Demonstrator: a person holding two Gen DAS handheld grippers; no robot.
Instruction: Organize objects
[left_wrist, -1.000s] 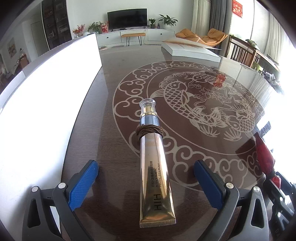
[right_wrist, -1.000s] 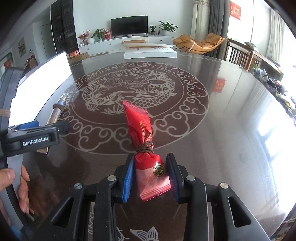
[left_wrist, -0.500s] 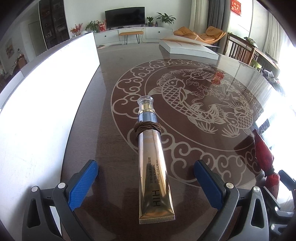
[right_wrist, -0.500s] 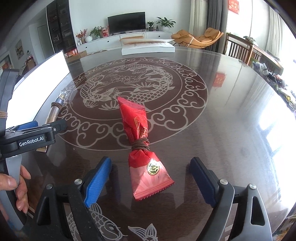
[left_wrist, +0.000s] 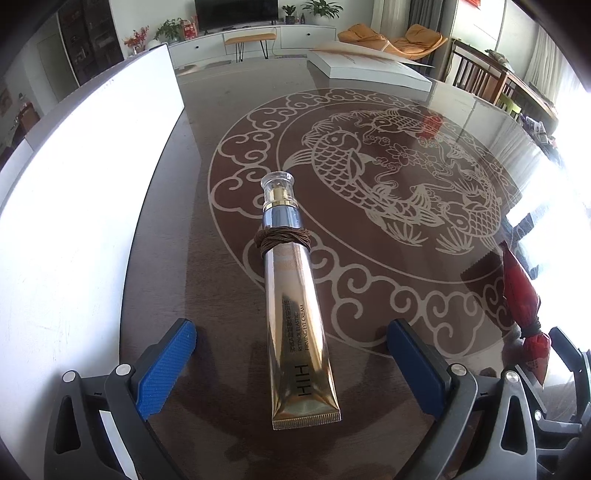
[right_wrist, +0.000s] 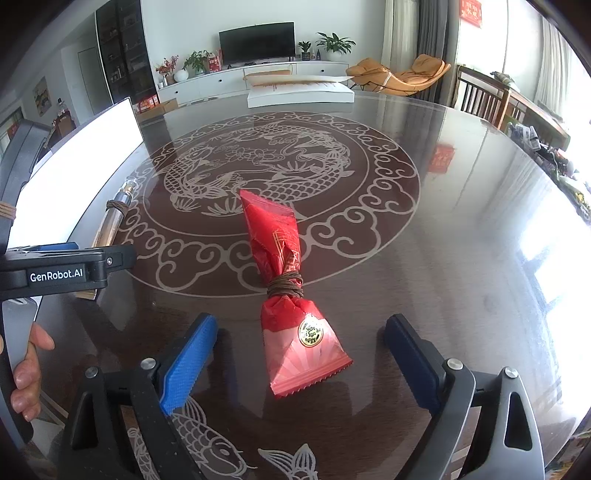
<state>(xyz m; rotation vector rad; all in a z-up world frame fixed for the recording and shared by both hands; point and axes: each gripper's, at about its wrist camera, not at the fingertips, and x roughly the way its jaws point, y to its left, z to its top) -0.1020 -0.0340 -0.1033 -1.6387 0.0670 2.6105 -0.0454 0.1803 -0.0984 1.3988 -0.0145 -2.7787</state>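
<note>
A gold cream tube (left_wrist: 295, 310) with a clear cap and a brown band round its neck lies flat on the dark table. My left gripper (left_wrist: 291, 362) stands open around its lower end, pads well clear of it. A red snack packet (right_wrist: 291, 306), tied at its waist with a brown band, lies on the table between the fingers of my right gripper (right_wrist: 299, 358). The right jaws are opening, and neither pad touches the packet. The packet (left_wrist: 524, 306) also shows at the right edge of the left wrist view, and the tube (right_wrist: 114, 218) at the left of the right wrist view.
A tall white board (left_wrist: 74, 206) stands along the table's left edge. A flat white box (right_wrist: 299, 94) lies at the far side. The table (right_wrist: 461, 229) carries a pale fish and cloud inlay. A hand (right_wrist: 26, 373) holds the left gripper's handle.
My right gripper has let go of the red packet and its jaws have spread wide; the packet now lies free on the table. The left gripper has tilted slightly and stayed open around the tube.
</note>
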